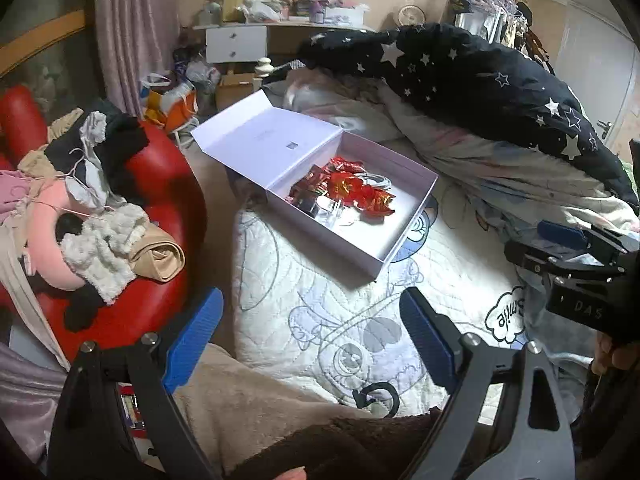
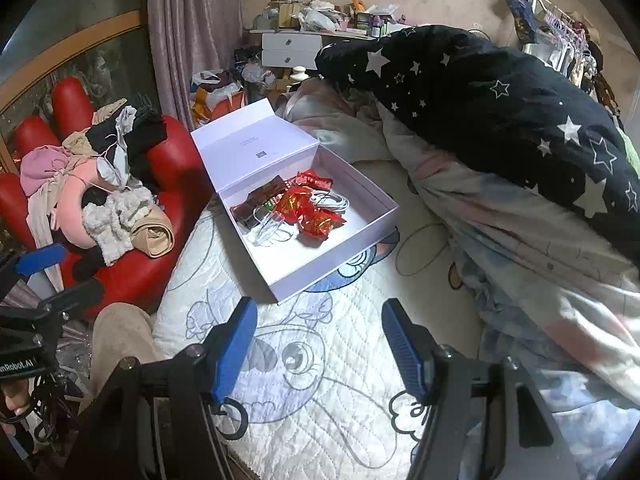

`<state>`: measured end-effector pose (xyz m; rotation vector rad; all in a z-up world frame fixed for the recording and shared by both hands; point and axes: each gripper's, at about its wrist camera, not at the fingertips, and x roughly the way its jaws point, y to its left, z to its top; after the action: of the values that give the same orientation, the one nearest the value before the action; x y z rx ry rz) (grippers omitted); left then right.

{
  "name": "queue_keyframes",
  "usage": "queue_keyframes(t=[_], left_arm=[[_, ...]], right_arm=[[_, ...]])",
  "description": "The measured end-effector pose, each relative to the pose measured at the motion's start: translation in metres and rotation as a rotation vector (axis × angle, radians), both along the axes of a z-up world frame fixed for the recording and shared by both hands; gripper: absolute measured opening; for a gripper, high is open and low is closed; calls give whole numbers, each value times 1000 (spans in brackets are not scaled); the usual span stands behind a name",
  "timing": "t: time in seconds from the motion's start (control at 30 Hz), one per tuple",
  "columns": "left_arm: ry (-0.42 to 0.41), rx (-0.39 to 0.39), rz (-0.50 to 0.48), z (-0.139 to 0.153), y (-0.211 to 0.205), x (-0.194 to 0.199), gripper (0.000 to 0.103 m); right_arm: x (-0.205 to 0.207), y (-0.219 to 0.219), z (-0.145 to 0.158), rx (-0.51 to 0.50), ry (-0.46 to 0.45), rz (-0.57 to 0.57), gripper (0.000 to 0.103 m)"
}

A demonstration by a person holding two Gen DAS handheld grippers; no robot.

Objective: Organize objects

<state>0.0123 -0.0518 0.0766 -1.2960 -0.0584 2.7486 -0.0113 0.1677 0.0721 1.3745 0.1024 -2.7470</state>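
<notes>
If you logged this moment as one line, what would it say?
left claw: open, empty | right claw: open, empty | white box: lid open, on bed | inside: red packets, white cable

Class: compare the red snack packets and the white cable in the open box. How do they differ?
The red snack packets are shiny, crinkled foil pouches; the white cable is matte, thin and coiled in loops. There are several packets, heaped together, against one cable bundle beside them. Both lie inside the white box.

"Smile" on quilt (image 1: 505, 317) (speech bubble)
</notes>
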Motion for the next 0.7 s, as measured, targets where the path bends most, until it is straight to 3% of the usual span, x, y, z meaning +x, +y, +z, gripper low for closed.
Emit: queue_keyframes(t=[0.7], left_arm=[[-17,18,17,-3,-4,8,90]], right_arm=[[9,0,-3,26,-7,35,65]])
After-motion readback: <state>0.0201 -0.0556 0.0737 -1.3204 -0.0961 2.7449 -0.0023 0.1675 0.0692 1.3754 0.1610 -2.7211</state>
